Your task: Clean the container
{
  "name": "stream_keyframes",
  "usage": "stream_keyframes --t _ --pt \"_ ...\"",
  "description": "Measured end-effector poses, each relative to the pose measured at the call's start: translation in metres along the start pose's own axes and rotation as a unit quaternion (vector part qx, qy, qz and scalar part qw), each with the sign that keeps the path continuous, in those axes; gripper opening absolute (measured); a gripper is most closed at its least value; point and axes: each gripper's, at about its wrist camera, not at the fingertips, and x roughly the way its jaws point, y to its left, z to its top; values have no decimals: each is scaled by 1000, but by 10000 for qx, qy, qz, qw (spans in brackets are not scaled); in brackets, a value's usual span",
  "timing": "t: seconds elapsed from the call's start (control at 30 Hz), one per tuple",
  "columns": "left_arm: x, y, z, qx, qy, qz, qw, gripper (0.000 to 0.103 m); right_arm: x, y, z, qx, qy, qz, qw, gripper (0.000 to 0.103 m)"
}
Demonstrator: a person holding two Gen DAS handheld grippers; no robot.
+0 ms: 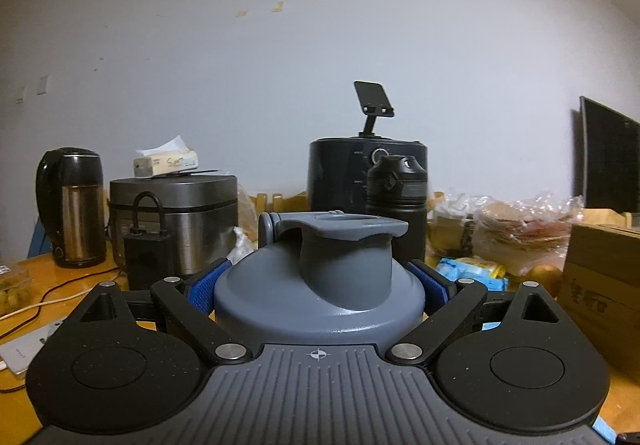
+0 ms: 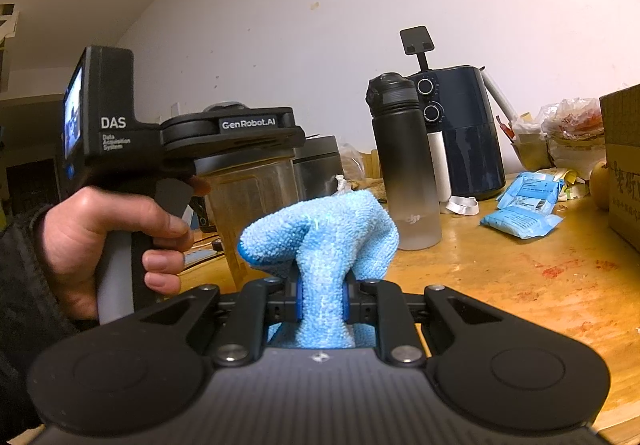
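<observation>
The container is a translucent jug [image 2: 256, 197] with a grey flip-top lid [image 1: 344, 257]. My left gripper [image 1: 320, 297] is shut on it just under the lid, with a blue pad [image 1: 204, 289] pressed against each side. In the right wrist view a hand [image 2: 100, 237] holds that left gripper [image 2: 232, 133] at the left, with the jug hanging below it. My right gripper [image 2: 322, 301] is shut on a light blue microfibre cloth [image 2: 320, 237], which bulges out in front of the jaws, just right of the jug.
On the wooden table [image 2: 500, 285] stand a black bottle [image 2: 404, 165], a dark air fryer [image 2: 460, 125], a rice cooker [image 1: 180, 221] and a kettle [image 1: 72, 205]. Blue packets [image 2: 524, 213] and a cardboard box [image 2: 624, 165] lie to the right. Cables [image 1: 40, 305] run at the left.
</observation>
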Motion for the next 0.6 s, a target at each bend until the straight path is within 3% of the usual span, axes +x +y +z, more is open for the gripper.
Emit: stream_keyframes --t 0.6 --pt "2 18 0 73 -4 -696 9975 95 1 0 1 -4 -13 -3 10000 14"
